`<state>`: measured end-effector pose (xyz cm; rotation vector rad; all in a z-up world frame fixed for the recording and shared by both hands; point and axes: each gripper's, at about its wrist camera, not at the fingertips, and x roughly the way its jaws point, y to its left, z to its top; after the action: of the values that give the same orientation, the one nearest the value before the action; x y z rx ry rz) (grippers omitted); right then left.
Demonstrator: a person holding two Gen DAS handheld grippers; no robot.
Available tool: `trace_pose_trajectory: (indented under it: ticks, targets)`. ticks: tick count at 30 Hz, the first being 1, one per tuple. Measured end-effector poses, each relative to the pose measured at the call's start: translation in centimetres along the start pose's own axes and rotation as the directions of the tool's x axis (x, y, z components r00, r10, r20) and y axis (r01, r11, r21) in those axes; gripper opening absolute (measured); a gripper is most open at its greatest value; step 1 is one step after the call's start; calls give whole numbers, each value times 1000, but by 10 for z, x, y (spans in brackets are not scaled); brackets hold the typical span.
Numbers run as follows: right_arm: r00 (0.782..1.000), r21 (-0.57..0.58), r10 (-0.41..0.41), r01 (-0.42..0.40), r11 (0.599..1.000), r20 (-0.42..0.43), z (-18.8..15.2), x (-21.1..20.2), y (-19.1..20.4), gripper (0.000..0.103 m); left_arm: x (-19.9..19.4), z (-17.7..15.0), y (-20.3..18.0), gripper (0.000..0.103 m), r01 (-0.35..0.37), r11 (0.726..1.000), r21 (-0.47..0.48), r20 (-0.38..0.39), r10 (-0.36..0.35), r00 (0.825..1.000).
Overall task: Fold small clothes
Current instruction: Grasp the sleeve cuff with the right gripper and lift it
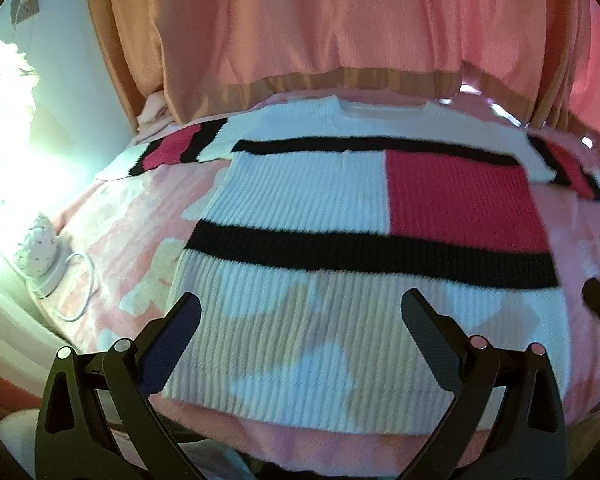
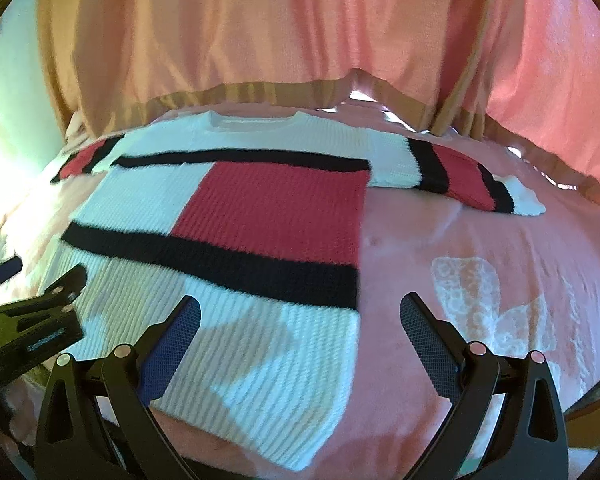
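Right now the knit sweater (image 1: 340, 208) lies flat, sleeves spread, on the pink blanket (image 2: 480, 240); left gripper (image 1: 300, 320) and right gripper (image 2: 300, 320) hover wide apart, empty, near its hem. Pinching blanket pile along with the knit could drag both.

Pink curtain (image 1: 340, 20) behind pink bedspread (image 2: 480, 240) (glare, perhaps a window, left).

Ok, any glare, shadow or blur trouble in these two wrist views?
Left wrist view: blown-out glare at the left edge beside the charger; soft shadows cross the sweater hem. Right wrist view: similar shadow patches on the hem, slight blur, fisheye bending of the curtain.
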<state>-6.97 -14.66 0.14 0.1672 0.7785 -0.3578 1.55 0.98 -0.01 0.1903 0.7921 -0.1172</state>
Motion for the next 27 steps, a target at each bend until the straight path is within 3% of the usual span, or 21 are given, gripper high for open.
trace_pose_trajectory:
  ticks: [3,5,8,10,14,16,21,24,26,27]
  targets:
    - [997,109,-76,73,991,28,33,2,-59,98,2,24,2,98,31,999,-9,12,-30,999]
    - [997,199,-73,66,978,29,55,8,-104,98,3,41,0,98,41,999,-5,28,-41,999]
    - [967,290,-254,239,927,14,88,34,-196,98,11,72,-6,98,80,997,4,57,-80,995]
    - [959,359,-284,270,893,-13,97,56,-246,97,22,91,-15,98,119,993,11,62,-119,991]
    - [962,521,-257,266,811,-92,100,117,-341,82,52,115,-37,98,167,985,46,48,-169,984]
    - [968,592,-221,246,768,-116,94,148,-373,69,71,120,-46,98,187,981,44,28,-188,982]
    - [971,678,-203,234,696,-127,86,201,-415,65,103,117,-57,98,188,980,70,-16,-187,982]
    - [969,682,-223,234,693,-106,88,216,-419,51,111,113,-57,98,186,978,93,-30,-184,983]
    - [976,679,-194,210,703,-100,96,224,-421,18,112,112,-56,98,194,976,102,-31,-191,981]
    - [979,683,-185,191,705,-82,99,223,-421,10,113,111,-54,98,185,977,105,-28,-183,983]
